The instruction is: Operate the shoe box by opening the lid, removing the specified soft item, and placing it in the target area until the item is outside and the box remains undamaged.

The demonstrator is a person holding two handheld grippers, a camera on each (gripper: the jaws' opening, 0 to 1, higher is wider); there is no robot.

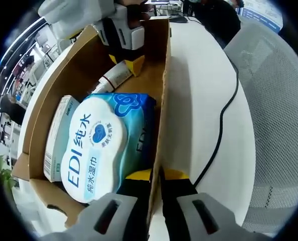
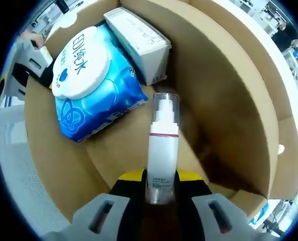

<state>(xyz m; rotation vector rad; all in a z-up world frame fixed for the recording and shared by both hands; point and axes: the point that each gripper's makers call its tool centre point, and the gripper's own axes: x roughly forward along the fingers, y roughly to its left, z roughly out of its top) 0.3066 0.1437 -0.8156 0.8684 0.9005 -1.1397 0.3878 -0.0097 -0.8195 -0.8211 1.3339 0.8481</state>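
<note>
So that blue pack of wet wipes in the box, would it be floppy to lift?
Probably. The wet wipes pack looks like soft film, so it may sag. Its stiff white lid should hold shape. The glossy wrap could be slippery.

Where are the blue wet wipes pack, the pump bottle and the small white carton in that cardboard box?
Wet wipes pack (image 1: 96,150): left gripper view, on its white lid.
Pump bottle (image 2: 163,155): right gripper view, on its white body, between the right gripper's jaws.
White carton (image 2: 141,40): right gripper view, on its top face.
</note>
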